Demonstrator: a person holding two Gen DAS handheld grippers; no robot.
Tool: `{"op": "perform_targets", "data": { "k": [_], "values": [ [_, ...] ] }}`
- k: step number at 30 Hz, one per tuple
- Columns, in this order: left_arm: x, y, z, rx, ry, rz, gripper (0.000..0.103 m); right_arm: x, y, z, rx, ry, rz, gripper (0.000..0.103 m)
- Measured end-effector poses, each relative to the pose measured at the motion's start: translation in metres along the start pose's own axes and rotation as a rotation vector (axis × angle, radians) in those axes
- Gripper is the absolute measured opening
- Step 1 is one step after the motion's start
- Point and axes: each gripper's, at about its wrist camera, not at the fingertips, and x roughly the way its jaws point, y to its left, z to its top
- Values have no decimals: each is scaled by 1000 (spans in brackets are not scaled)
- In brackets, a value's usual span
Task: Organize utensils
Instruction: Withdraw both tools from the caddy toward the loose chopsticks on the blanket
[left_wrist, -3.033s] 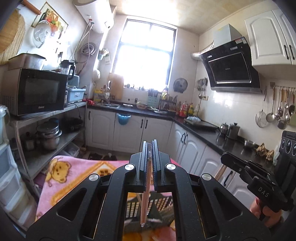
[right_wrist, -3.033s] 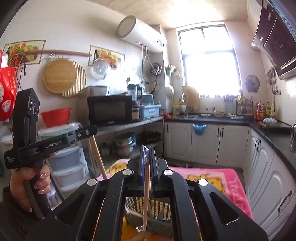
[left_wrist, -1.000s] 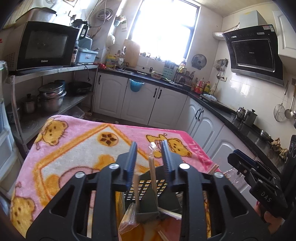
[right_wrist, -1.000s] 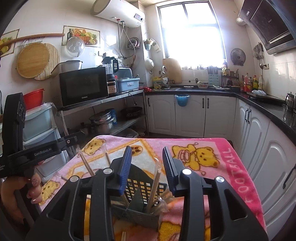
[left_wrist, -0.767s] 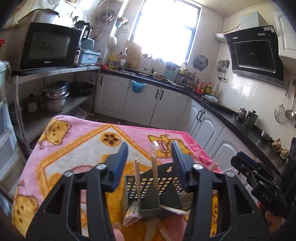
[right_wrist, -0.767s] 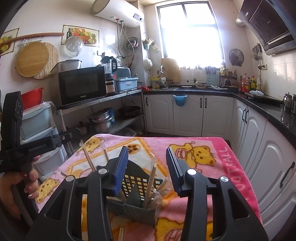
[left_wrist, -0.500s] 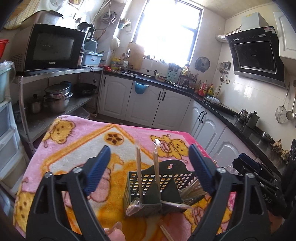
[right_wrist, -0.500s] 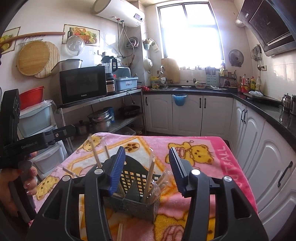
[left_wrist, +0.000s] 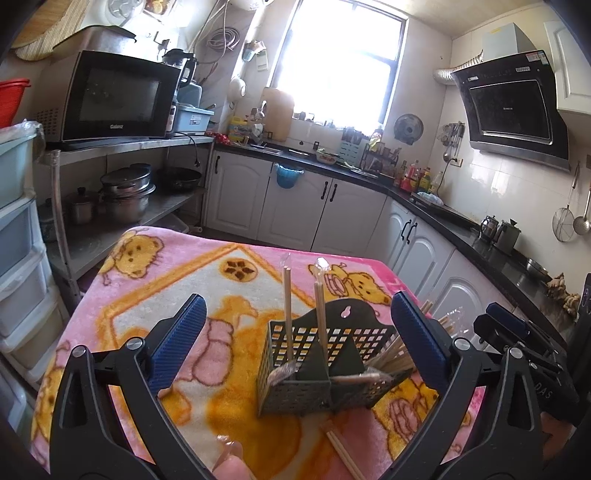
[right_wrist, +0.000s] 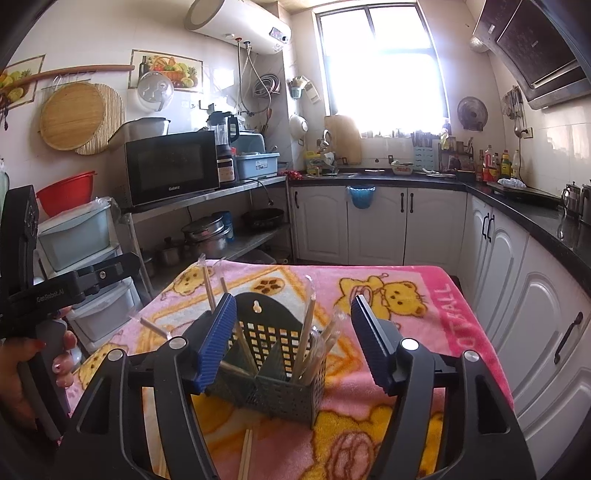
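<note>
A dark perforated utensil holder stands on the pink bear blanket; it also shows in the right wrist view. Several wrapped chopsticks stand upright or lean in its compartments, and more lean in the right wrist view. My left gripper is open wide and empty, in front of the holder. My right gripper is open and empty, also in front of the holder. More loose chopsticks lie on the blanket before the holder, also visible in the right wrist view.
The blanket-covered table has white cabinets to its right and a metal shelf with pots and a microwave to its left. Plastic drawers stand at the left. The other hand-held gripper shows at the left edge.
Both grippers were shut on chopsticks over the holder, then opened and left them standing in it. Both have since drawn back and opened wider.
</note>
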Motion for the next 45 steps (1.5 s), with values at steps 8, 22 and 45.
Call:
{"op": "perform_targets", "data": {
  "k": [8, 22, 45],
  "values": [
    [-11, 3, -15, -6, 11, 9, 92, -10, 9, -12, -22, 16, 6, 66],
    [-30, 9, -36, -20, 31, 14, 92, -23, 30, -31, -52, 54, 15, 69],
    [-23, 44, -84, -86, 156, 89, 92, -7, 51, -79, -77, 193, 40, 71]
  ]
}}
